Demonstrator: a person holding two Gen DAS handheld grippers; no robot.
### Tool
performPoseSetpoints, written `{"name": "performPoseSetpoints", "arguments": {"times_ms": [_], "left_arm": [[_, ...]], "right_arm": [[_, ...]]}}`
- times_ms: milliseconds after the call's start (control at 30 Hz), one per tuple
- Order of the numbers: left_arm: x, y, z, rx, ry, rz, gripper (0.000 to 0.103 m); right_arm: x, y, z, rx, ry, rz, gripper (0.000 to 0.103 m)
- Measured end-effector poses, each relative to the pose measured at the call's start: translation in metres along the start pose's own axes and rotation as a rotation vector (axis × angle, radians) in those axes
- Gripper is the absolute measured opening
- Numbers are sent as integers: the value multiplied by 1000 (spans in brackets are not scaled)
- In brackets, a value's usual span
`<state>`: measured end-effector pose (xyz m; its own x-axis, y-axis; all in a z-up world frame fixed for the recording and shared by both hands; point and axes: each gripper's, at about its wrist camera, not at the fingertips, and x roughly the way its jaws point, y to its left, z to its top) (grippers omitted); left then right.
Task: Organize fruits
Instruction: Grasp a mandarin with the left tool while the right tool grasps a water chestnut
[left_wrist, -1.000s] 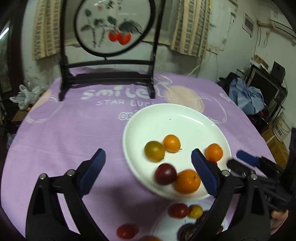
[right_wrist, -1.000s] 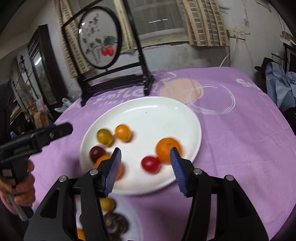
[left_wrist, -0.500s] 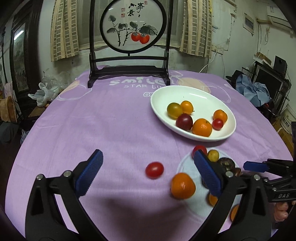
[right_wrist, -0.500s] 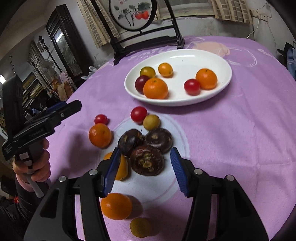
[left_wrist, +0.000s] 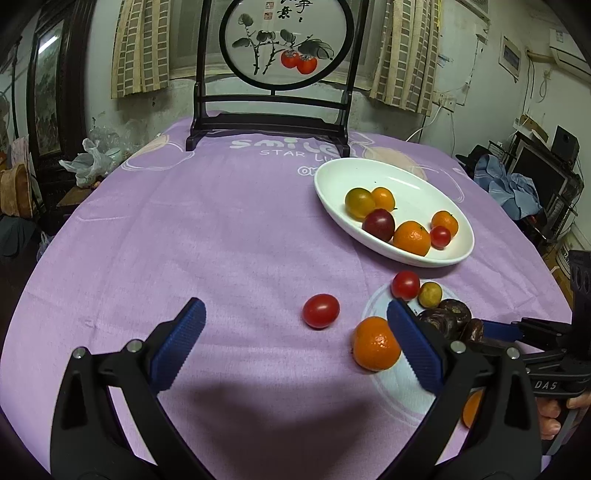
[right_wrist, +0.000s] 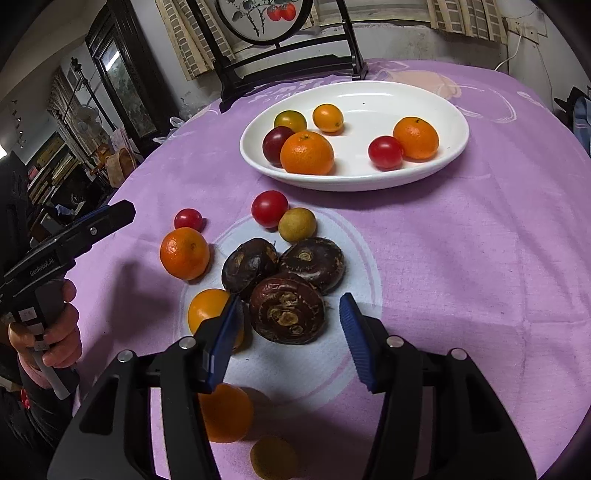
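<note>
I count one white plate (right_wrist: 436, 168) holding six fruits: two mandarins (right_wrist: 306, 153), two red-to-purple tomatoes (right_wrist: 385, 152), one small orange tomato (right_wrist: 328, 117) and one greenish-yellow one (right_wrist: 290, 120). Loose on the purple cloth (right_wrist: 461, 258) I see three dark water chestnuts (right_wrist: 287, 309), two red cherry tomatoes (right_wrist: 269, 208), three orange fruits (right_wrist: 184, 253) and two small yellowish ones (right_wrist: 297, 224).

Six fruits (right_wrist: 306, 153) in plate (right_wrist: 436, 173); others beside.
</note>
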<state>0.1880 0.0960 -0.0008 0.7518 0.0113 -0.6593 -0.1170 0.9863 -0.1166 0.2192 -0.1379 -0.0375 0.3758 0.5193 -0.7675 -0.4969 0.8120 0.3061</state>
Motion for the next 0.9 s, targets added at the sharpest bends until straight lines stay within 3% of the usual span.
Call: {"name": "performPoseSetpoints", "arguments": {"times_ms": [67, 200, 300, 367, 467, 600, 767, 900], "left_arm": [[0, 1, 0, -1, -1, 1, 100], [1, 2, -1, -10, 8, -7, 100], [4, 1, -2, -10, 43, -62, 100], [8, -3, -5, -1, 86, -144, 98], [15, -14, -10, 41, 145, -222, 82], [25, -24, -18, 75, 205, -240, 65], [30, -29, -21, 81, 219, -250, 62], [38, -33, -20, 85, 242, -253, 54]], "right_arm": [[3, 0, -1, -2, 10, 5, 43], [1, 0, -2, 0, 2, 2, 42], [-8, -5, 1, 30, -42, 16, 42], [-15, -8, 2, 44, -69, 11, 42], [-17, -11, 3, 55, -80, -2, 42], [-15, -9, 5, 39, -74, -8, 42], [-17, -5, 5, 17, -85, -24, 42], [-17, -7, 4, 23, -88, -28, 42]]}}
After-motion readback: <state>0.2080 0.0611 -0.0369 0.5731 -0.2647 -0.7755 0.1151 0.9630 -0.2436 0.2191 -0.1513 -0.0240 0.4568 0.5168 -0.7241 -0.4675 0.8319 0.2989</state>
